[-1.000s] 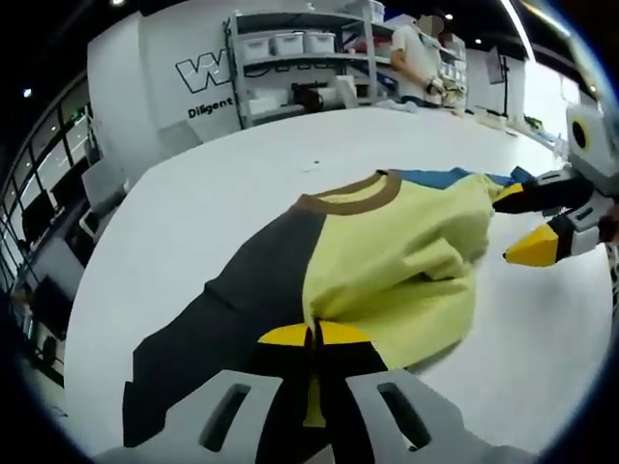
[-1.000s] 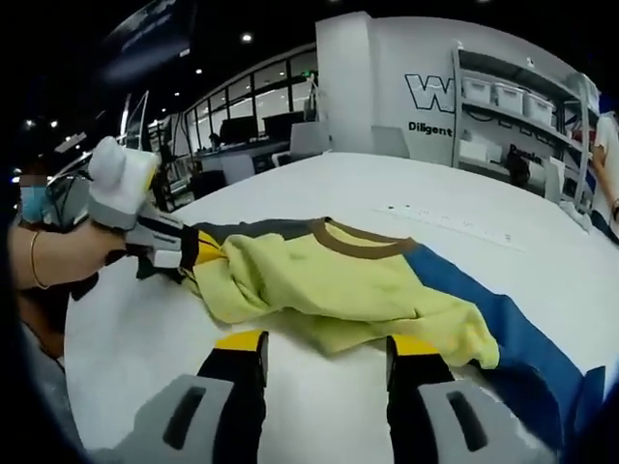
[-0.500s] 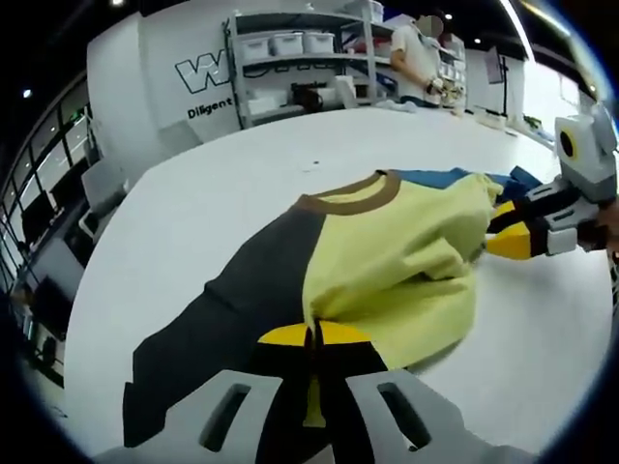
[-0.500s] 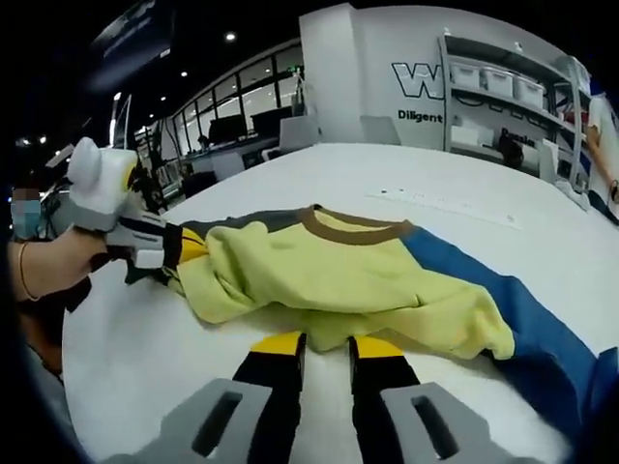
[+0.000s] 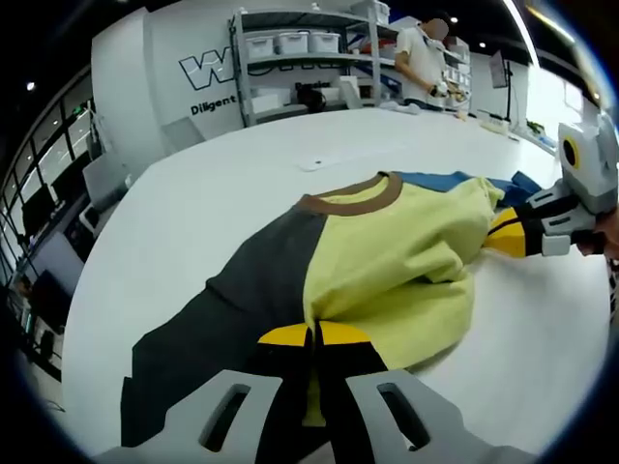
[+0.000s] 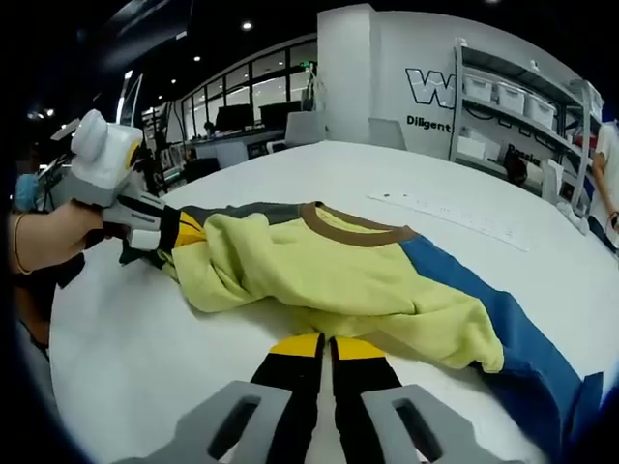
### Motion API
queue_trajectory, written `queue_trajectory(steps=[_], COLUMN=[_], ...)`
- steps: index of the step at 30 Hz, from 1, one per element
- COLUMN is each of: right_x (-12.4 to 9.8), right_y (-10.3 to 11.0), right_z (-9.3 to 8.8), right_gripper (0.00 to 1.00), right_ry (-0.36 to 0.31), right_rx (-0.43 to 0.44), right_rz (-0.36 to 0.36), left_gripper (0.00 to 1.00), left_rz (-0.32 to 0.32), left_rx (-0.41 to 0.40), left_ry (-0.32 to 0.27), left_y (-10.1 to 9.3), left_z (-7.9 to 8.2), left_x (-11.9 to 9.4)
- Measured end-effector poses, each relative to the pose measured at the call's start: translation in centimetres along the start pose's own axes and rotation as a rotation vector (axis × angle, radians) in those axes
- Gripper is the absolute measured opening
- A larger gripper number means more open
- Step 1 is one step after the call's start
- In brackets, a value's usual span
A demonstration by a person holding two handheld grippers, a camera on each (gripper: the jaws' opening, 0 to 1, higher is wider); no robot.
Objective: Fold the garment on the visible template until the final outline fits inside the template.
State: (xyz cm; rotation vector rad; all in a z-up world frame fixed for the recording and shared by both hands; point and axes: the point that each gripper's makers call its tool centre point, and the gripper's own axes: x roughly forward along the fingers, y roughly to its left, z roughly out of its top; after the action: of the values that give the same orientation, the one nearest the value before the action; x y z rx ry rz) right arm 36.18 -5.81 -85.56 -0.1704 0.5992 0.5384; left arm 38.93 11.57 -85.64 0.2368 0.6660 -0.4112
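Left gripper view: left gripper point(image 5: 311, 340) rises at 6 o'clock, jaws pressed together on the garment point(image 5: 387, 261) where dark grey meets yellow.
Garment: lies bunched on the white worktop point(image 5: 222, 184), dark grey panel at 8 o'clock, yellow panel at centre, brown collar point(image 5: 350, 193) at 12 o'clock, blue part beyond it toward 2 o'clock.
Right gripper in this view: at 3 o'clock point(image 5: 505, 232), yellow tips touching the yellow cloth's edge.
Background: shelving with bins point(image 5: 300, 68) and a person at 12 to 1 o'clock.
Right gripper view: left gripper point(image 6: 184, 232) at 9 o'clock, held by a hand point(image 6: 48, 237), clamped on the cloth.
Garment here: yellow folds point(image 6: 329, 280) across the centre, blue panel point(image 6: 503, 329) toward 4 o'clock.
Right gripper: at 6 o'clock point(image 6: 327, 346), jaws nearly together at the yellow hem; whether cloth lies between them I cannot tell.
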Motion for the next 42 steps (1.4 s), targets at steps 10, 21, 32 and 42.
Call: queue_trajectory(steps=[10,21,32,42], right_x=[-1.7,-3.6,-5.8,-8.7], right_y=[-0.3,0.0,0.9,2.5], right_z=[1.5,2.6,3.2,2.3], right_gripper=[0.00,0.00,0.00,0.00], right_ry=[-0.025,-0.011,0.002,0.026], right_rx=[-0.033,-0.055,-0.066,-0.111], right_rz=[-0.010,0.019,0.058,0.082], left_gripper=[0.00,0.00,0.00,0.00], left_rz=[0.011,0.017,0.012,-0.014], left_rx=[-0.001,0.005,-0.004,0.048], left_ry=[-0.031,-0.071,-0.071,-0.072], left_y=[0.5,0.7,0.6,-1.0], left_z=[1.1,2.3,2.3,2.1], left_x=[-1.8,-3.9,-5.9,-8.6])
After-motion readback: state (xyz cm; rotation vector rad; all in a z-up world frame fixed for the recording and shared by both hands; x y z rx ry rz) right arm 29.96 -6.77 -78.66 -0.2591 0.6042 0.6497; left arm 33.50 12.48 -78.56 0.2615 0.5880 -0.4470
